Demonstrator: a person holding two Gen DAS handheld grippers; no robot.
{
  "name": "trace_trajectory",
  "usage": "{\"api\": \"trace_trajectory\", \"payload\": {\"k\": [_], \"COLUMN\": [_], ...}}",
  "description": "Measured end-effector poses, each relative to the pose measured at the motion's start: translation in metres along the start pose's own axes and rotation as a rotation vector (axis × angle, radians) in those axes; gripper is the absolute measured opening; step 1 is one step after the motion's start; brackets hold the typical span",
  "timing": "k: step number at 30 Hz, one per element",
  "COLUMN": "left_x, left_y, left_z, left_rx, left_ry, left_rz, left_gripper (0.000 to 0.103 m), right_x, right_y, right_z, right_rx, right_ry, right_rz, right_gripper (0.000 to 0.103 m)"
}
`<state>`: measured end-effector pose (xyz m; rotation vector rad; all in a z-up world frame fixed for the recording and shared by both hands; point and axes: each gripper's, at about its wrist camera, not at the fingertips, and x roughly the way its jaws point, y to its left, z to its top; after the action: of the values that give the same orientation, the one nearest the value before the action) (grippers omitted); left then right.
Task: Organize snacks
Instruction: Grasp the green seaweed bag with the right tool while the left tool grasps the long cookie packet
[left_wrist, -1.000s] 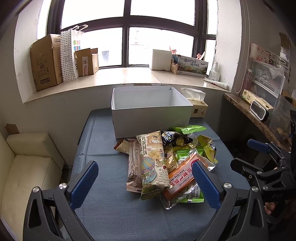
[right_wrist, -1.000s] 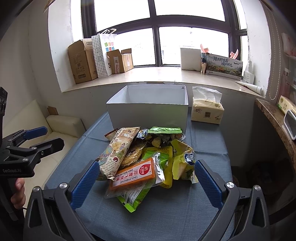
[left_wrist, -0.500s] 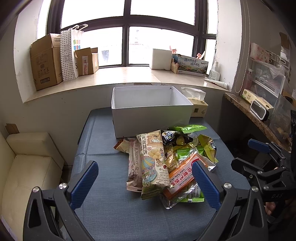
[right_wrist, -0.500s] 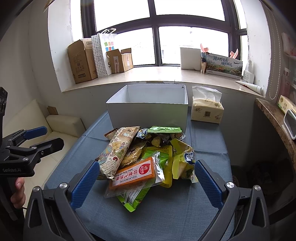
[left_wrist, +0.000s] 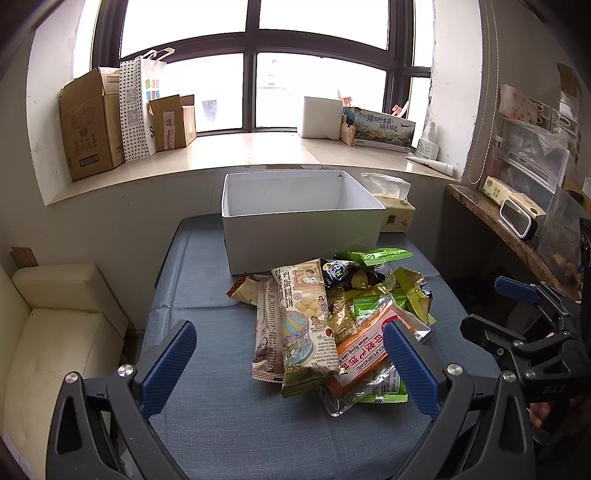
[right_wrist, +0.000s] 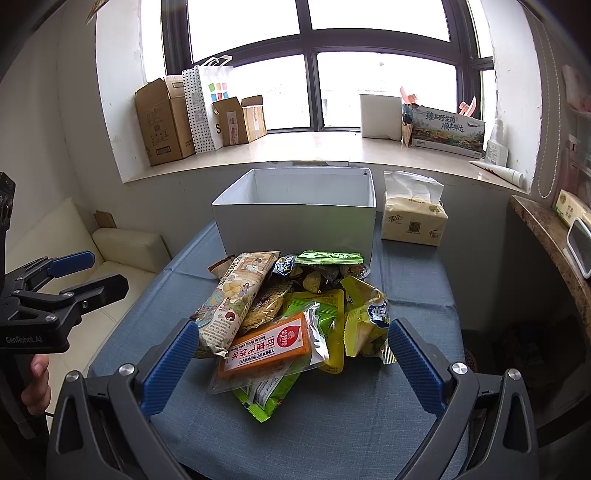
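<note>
While both grippers hang above the near edge of the bench (left_wrist: 192, 435), nothing is held in either. From the left wrist view, the left gripper (left_wrist: 288, 363) has its jaws spread wide, its blue fingers (left_wrist: 168, 363) flanking the near end of the snack pile (left_wrist: 332, 317) without touching it. The right gripper (right_wrist: 290, 363) has its jaws equally wide, framing the same pile from the other side. Each gripper shows in the other's view, off to the side and clear of the bench, with part of a hand (right_wrist: 35, 384) on the left one's handle.

All the snacks lie heaped on the blue-grey cloth in the middle of the bench, just in front of the white box (left_wrist: 299, 218). A long illustrated biscuit pack (left_wrist: 304, 328) lies on the left of the heap over a pinkish pack (left_wrist: 264, 332). An orange pack in a clear wrapper (right_wrist: 266, 349) lies on top at the near end, over a green packet (right_wrist: 266, 395). Yellow-green packets (right_wrist: 364, 317) sit on the right, and a green one (right_wrist: 330, 257) rests against the box's front wall. What can be seen of the box's open interior is bare. A tissue pack (right_wrist: 413, 218) stands just to the right of the box.
</note>
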<state>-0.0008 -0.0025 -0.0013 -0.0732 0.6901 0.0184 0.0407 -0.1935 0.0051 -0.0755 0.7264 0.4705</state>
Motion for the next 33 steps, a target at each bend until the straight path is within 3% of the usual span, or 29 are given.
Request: {"api": "trace_trajectory", "payload": {"k": [17,25,28,33], "left_x": [0.002,0.006,0.008,0.011], "left_y": [0.002,0.009,0.012,0.02], "left_z": [-0.003,-0.011,-0.014,-0.02], "left_rx": [-0.005,-0.019,-0.026,-0.038], "left_ry": [0.005,0.026,0.035,0.051], "left_rz": [-0.002,-0.001,0.001,0.007], "left_gripper": [0.103,0.103,0.103,0.103], "right_x": [0.011,0.072,0.107,0.171], "right_y": [-0.004,-0.024,-0.033,-0.045], "right_z": [0.0,0.032,0.049,0.068], "right_rx": [0.017,0.042,0.042,0.05], "right_ry": [0.01,0.069,0.09,0.204], "right_rz": [0.007,0.008,-0.023,-0.106], "right_gripper": [0.103,0.103,0.103,0.103]}}
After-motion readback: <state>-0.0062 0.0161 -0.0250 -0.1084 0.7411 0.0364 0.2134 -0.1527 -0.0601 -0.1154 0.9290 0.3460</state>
